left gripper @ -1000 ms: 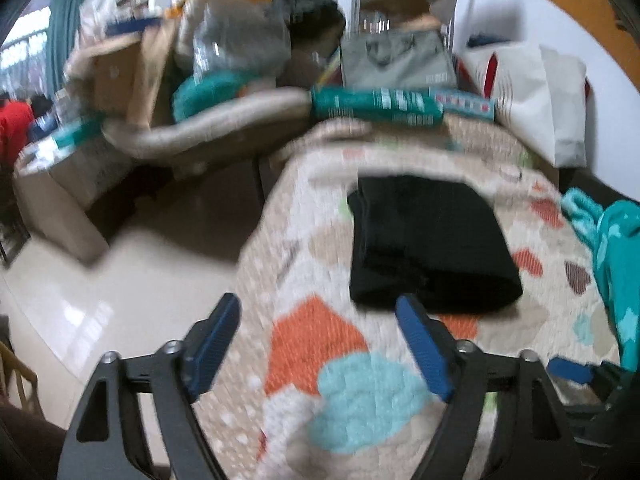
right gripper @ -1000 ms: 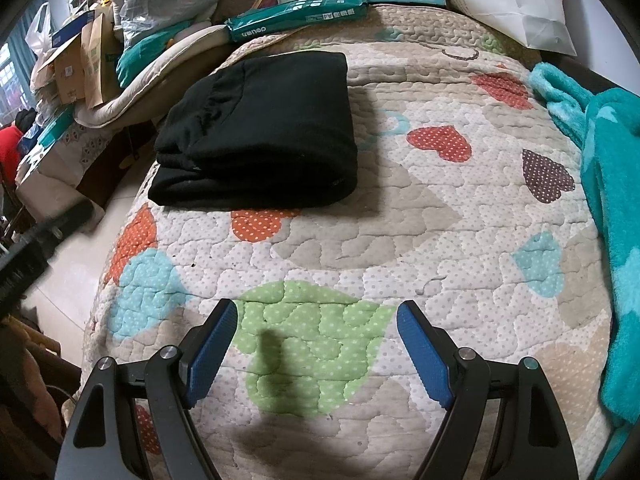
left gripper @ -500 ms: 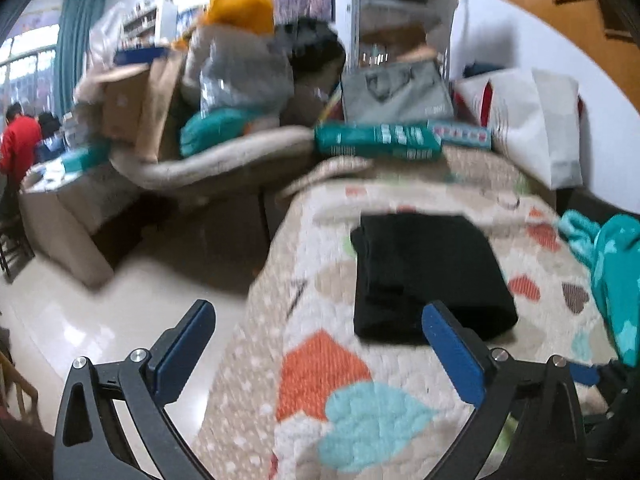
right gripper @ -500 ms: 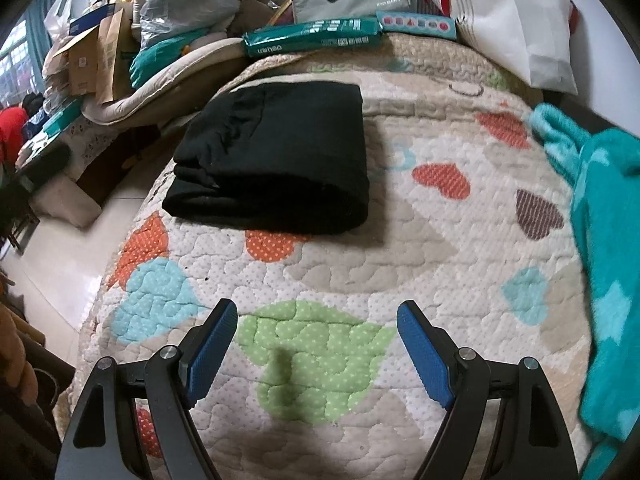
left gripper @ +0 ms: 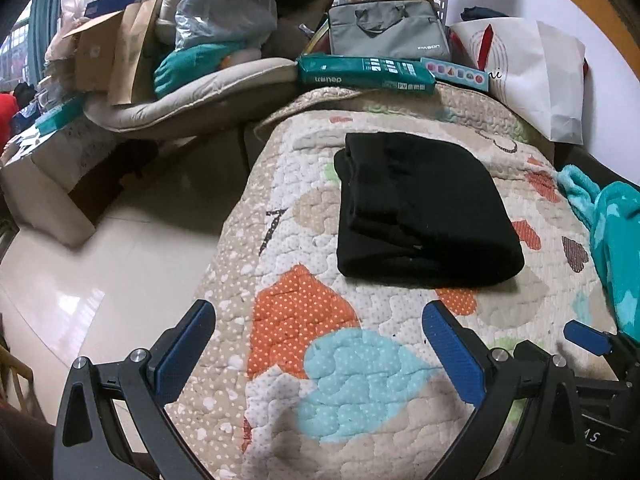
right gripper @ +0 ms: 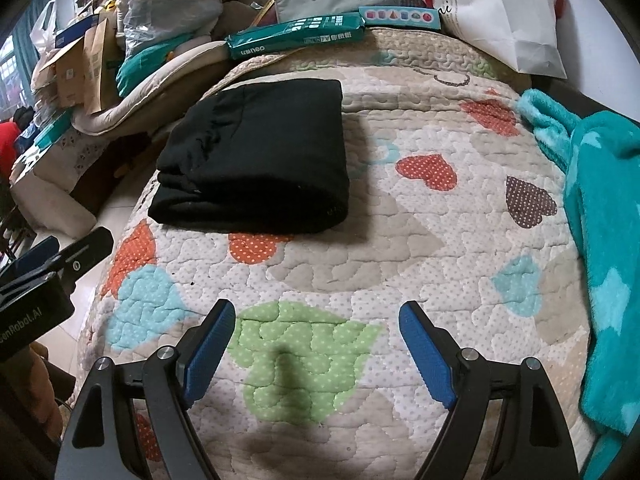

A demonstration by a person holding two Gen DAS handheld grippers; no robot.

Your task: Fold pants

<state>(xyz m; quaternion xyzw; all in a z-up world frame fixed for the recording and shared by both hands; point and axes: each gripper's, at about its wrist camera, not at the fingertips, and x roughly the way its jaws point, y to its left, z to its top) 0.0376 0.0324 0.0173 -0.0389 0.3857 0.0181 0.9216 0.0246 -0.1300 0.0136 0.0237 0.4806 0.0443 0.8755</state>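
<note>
Black pants lie folded in a thick rectangle on the quilted bedspread; they also show in the right wrist view. My left gripper is open and empty, held above the bed's near left corner, short of the pants. My right gripper is open and empty over the green patch, well in front of the pants. The left gripper's body shows at the left edge of the right wrist view.
A teal fleece blanket lies along the bed's right side. Green boxes, a grey bag and a white bag sit at the far end. Piled cushions and cartons stand left, beyond a tiled floor.
Both grippers have drawn back and steadied; the left gripper's jaws have opened wider. The pants have not moved.
</note>
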